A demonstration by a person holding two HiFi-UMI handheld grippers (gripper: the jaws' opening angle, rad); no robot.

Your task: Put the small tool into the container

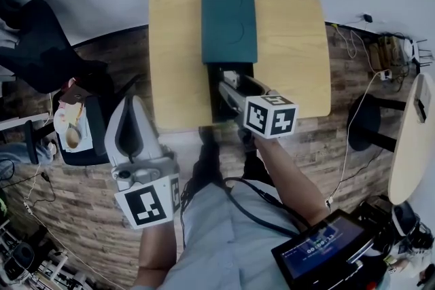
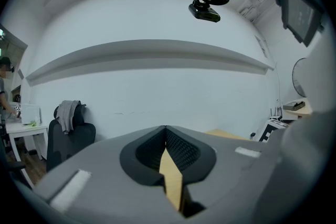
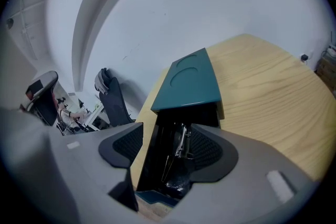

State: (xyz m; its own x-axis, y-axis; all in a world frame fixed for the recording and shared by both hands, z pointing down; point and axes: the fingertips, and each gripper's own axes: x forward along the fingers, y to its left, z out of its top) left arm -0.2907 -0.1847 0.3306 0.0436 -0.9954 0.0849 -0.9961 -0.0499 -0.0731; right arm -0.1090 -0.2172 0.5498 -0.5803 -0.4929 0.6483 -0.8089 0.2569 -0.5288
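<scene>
A teal container [image 1: 229, 22] lies on the wooden table [image 1: 292, 44], its lid [image 3: 191, 81] slid toward the far side so the dark inside shows. A small metal tool [image 3: 181, 145] lies inside that dark opening. My right gripper [image 1: 228, 83] hovers over the opening near the table's front edge, open [image 3: 165, 140], and its pads touch nothing. My left gripper [image 1: 134, 102] is held off the table's left front corner, pointing away from me. It is shut [image 2: 166, 136] with nothing between the pads.
A black office chair [image 1: 41, 44] and a second chair with things on it [image 1: 78, 122] stand at the left. Another wooden table [image 1: 411, 139] and cables [image 1: 353, 125] are on the right. A screen [image 1: 326, 248] hangs at the person's waist.
</scene>
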